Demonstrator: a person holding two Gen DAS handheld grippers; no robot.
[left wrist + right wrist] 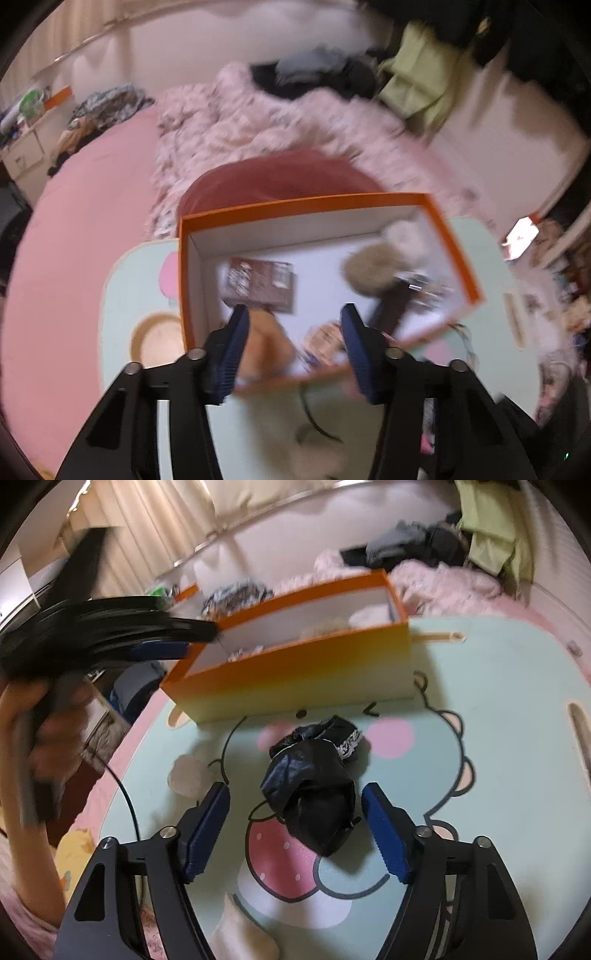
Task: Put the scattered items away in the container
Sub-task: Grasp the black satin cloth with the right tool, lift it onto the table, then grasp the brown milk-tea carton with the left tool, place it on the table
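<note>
An orange box (pixel 303 206) with white walls stands on the mint cartoon table (pixel 498 686). In it lie a brown packet (pixel 258 284), a beige pom-pom (pixel 373 269) and other small blurred things. My left gripper (pixel 295 328) hangs over the box's near end, jaws apart. A tan soft thing (pixel 267 343) shows beside its left finger, and no pad presses it from the right. My right gripper (pixel 295 805) stands open low over the table. A crumpled black glossy item (pixel 310 786) with lace trim lies between its fingers, touching neither pad.
A beige fluffy piece (pixel 188 775) and a white fluffy one (pixel 243 934) lie on the table near the right gripper. A black cable (pixel 125 797) runs along the left edge. A hand (pixel 55 738) holds the left gripper (pixel 159 642). Behind the box lie a pink bed, quilt and clothes.
</note>
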